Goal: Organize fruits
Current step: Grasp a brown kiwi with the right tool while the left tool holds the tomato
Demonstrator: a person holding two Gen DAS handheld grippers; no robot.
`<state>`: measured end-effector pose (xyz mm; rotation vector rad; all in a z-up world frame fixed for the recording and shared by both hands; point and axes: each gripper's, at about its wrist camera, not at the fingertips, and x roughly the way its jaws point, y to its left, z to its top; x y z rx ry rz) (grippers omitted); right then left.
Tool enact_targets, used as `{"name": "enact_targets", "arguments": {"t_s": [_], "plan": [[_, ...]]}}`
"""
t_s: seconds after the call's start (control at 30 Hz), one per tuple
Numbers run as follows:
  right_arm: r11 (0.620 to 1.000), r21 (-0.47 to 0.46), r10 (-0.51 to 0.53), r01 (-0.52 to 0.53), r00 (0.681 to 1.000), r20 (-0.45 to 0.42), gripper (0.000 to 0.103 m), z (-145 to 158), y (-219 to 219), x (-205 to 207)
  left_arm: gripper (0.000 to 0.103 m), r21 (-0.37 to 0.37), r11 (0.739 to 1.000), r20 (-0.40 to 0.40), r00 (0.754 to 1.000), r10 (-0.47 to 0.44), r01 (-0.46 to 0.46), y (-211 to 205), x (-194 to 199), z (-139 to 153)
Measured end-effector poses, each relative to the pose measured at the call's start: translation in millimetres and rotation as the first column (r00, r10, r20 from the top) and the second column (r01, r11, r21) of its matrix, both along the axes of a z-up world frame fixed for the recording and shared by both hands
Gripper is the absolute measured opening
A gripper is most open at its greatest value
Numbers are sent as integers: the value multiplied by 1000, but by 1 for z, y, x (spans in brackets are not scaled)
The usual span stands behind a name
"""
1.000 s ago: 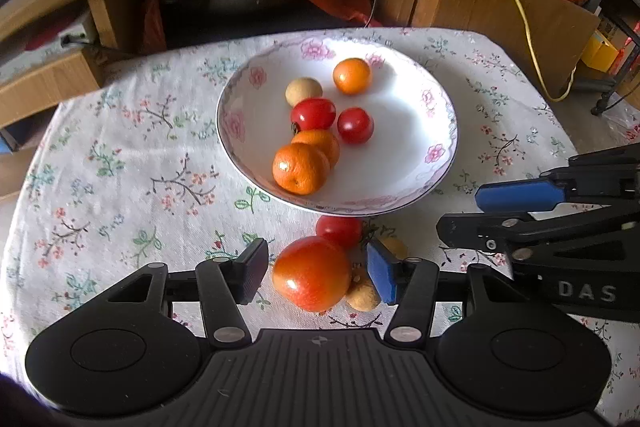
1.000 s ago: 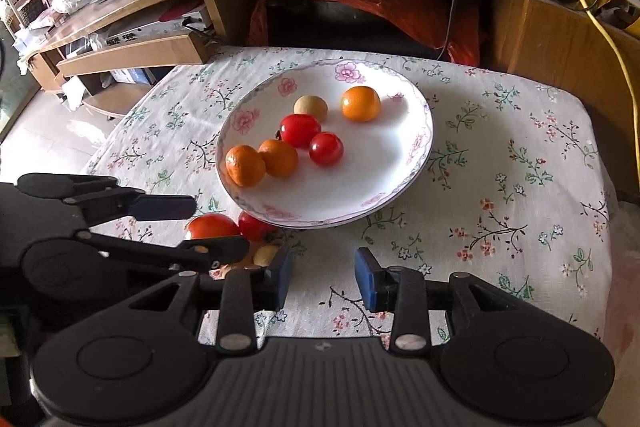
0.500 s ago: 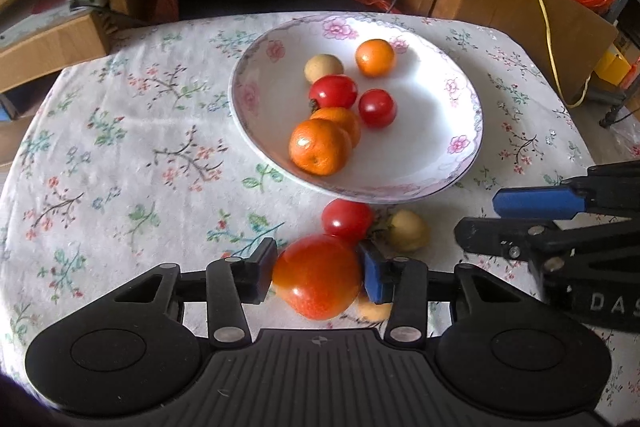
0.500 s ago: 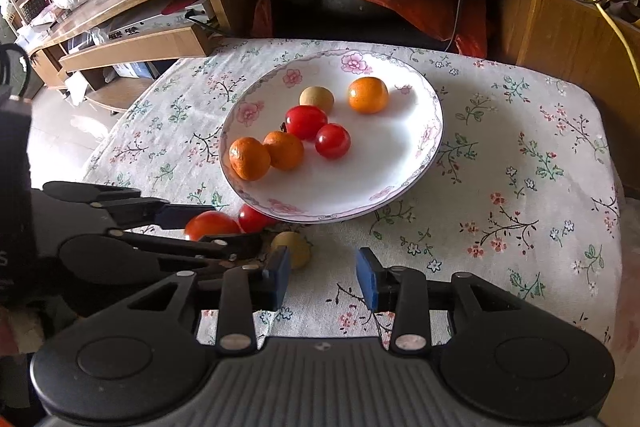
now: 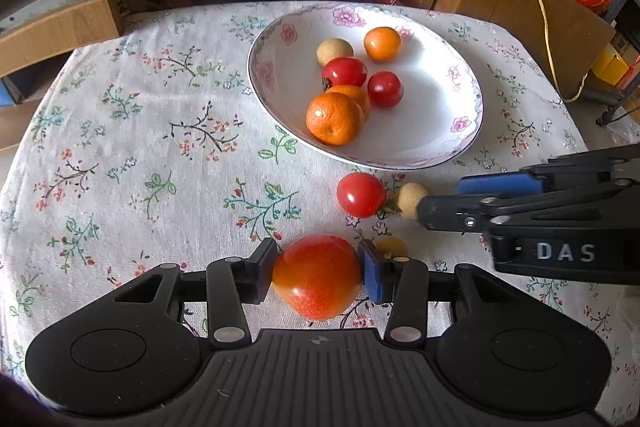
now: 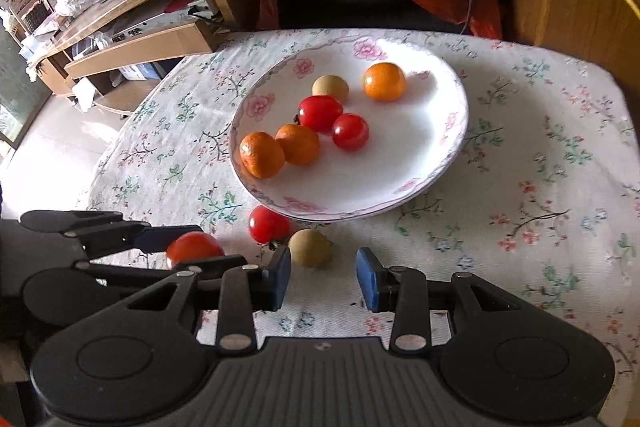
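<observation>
My left gripper [image 5: 318,273] is shut on a large orange-red tomato [image 5: 318,277], both pads pressing its sides just above the flowered cloth. Beyond it on the cloth lie a small red tomato [image 5: 360,195] and a tan round fruit [image 5: 411,195]. A second tan fruit [image 5: 390,247] peeks out behind the blue pad. The white flowered plate [image 5: 460,163] holds oranges, small tomatoes and one tan fruit. My right gripper [image 6: 323,279] stands open with nothing between its fingers. The tan fruit [image 6: 310,248] lies just past its left fingertip.
A wooden desk with cables, a yellow cord [image 5: 540,7] and an orange bag stands behind the small table. The cloth [image 5: 140,147] left of the plate is bare. The table's edges drop away at the left and right. My right gripper [image 5: 442,199] reaches in from the right.
The left jaws closed onto the large tomato. One tan fruit rolled out from beside it to rest next to the small red tomato. The right gripper stayed about where it was.
</observation>
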<state>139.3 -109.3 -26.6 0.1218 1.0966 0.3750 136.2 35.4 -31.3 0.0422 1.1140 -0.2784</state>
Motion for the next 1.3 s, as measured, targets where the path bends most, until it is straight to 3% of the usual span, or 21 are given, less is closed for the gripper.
{"name": "enact_targets", "arguments": {"t_s": [0.33, 0.53, 0.7, 1.13, 1.3], "plan": [[999, -21, 42, -41, 999, 6, 36, -13, 18, 10, 53, 1, 1000, 4, 1000, -15, 15, 0, -1, -1], [999, -31, 42, -41, 999, 29, 26, -17, 17, 11, 53, 7, 1000, 6, 1000, -10, 10, -2, -1, -1], [994, -78, 77, -73, 996, 45, 26, -14, 23, 5, 53, 36, 999, 12, 1000, -19, 18, -5, -6, 0], [984, -145, 108, -105, 994, 14, 26, -5, 8, -44, 53, 18, 1000, 8, 1000, 7, -7, 2, -29, 1], [982, -154, 117, -114, 993, 10, 26, -8, 10, -51, 58, 12, 1000, 14, 1000, 3, -3, 2, -29, 1]]}}
